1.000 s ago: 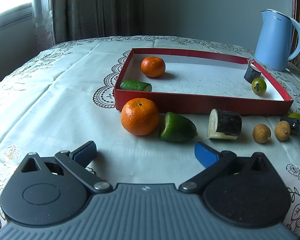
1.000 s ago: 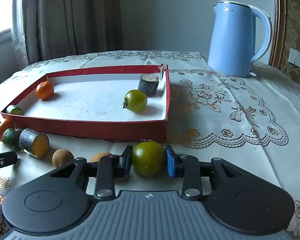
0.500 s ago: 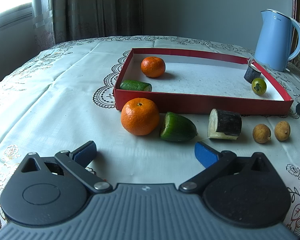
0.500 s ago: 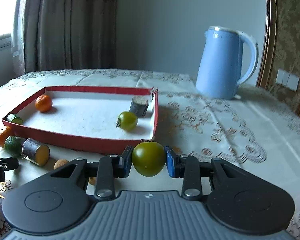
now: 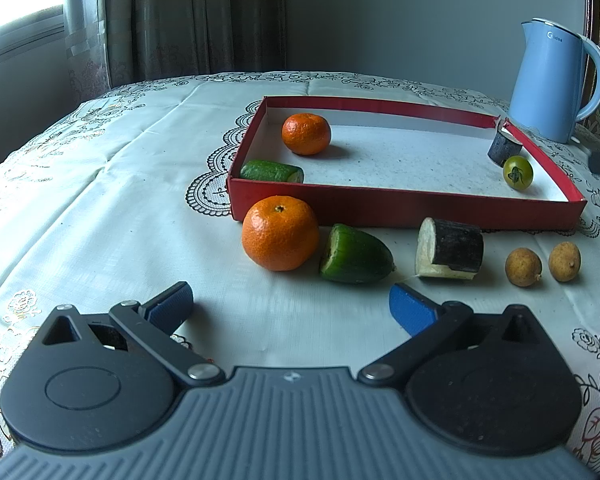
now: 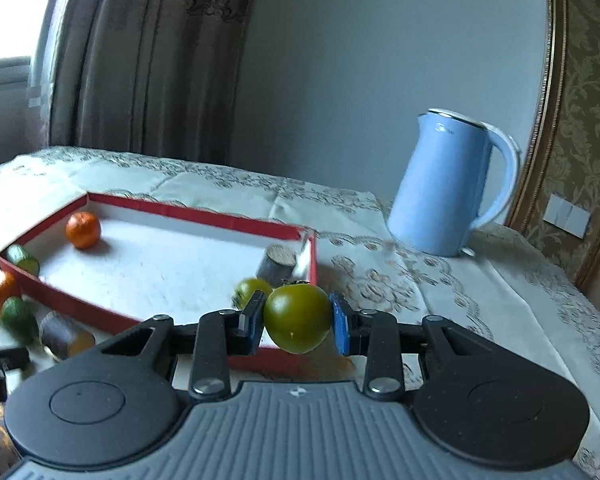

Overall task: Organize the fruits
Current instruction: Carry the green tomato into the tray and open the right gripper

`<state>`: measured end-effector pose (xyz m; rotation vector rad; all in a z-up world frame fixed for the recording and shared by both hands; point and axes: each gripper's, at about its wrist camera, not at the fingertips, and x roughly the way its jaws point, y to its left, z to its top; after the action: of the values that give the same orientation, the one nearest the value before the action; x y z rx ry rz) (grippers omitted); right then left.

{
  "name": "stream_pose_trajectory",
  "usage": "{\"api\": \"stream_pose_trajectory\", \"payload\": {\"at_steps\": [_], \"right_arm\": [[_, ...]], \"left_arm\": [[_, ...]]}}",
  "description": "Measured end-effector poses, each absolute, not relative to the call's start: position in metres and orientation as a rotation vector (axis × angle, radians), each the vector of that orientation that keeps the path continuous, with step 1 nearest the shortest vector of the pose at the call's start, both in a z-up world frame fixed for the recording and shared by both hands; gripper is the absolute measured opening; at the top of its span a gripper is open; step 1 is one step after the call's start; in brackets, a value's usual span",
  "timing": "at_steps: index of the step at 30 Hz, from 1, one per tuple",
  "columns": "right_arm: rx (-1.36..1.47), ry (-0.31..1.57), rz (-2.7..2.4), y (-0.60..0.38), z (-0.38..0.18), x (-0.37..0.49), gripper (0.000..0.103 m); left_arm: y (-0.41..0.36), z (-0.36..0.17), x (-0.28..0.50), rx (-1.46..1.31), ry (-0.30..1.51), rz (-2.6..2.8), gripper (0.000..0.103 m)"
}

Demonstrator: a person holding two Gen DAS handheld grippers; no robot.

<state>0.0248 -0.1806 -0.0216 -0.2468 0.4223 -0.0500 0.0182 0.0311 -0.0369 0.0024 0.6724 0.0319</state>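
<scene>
My right gripper (image 6: 296,322) is shut on a green tomato (image 6: 298,318), held in the air above the near right corner of the red tray (image 6: 80,308). The tray (image 5: 400,208) holds an orange (image 5: 306,134), a cucumber piece (image 5: 271,171), a dark stub (image 5: 504,146) and a second green tomato (image 5: 518,173). In front of it on the cloth lie an orange (image 5: 280,238), a cucumber end (image 5: 354,254), a dark-skinned chunk (image 5: 450,248) and two brown longans (image 5: 523,267). My left gripper (image 5: 290,306) hovers open, just short of the orange and cucumber end.
A blue kettle (image 6: 452,184) stands on the table to the right of and behind the tray, also seen as the kettle (image 5: 556,80) in the left wrist view. The lace tablecloth (image 5: 80,200) covers the whole table. Curtains hang behind.
My right gripper rose and tilted with the green tomato, off the cloth to above the tray's corner; it left the left wrist view's right edge. The left gripper stayed still.
</scene>
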Motion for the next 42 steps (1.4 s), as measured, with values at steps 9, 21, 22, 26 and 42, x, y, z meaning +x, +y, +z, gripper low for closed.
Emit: {"api": "stream_pose_trajectory", "payload": {"at_steps": [9, 21, 22, 26, 42], "right_arm": [[-0.283, 0.458, -0.014, -0.159, -0.024, 0.057, 0.034], [-0.303, 0.518, 0.023, -0.144, -0.04, 0.081, 0.034], [-0.303, 0.522, 0.026, -0.144, -0.042, 0.083, 0.034], [-0.317, 0.533, 0.037, -0.139, -0.047, 0.086, 0.034], [-0.299, 0.606, 0.085, -0.138, -0.064, 0.102, 0.036]], "left_arm": [[0.031, -0.037, 0.018, 0.002, 0.672, 0.032, 0.103], [0.031, -0.037, 0.018, 0.003, 0.672, 0.032, 0.103], [0.031, -0.037, 0.018, 0.003, 0.672, 0.032, 0.103], [0.031, -0.037, 0.018, 0.003, 0.672, 0.032, 0.103], [0.031, -0.037, 0.018, 0.003, 0.673, 0.032, 0.103]]}}
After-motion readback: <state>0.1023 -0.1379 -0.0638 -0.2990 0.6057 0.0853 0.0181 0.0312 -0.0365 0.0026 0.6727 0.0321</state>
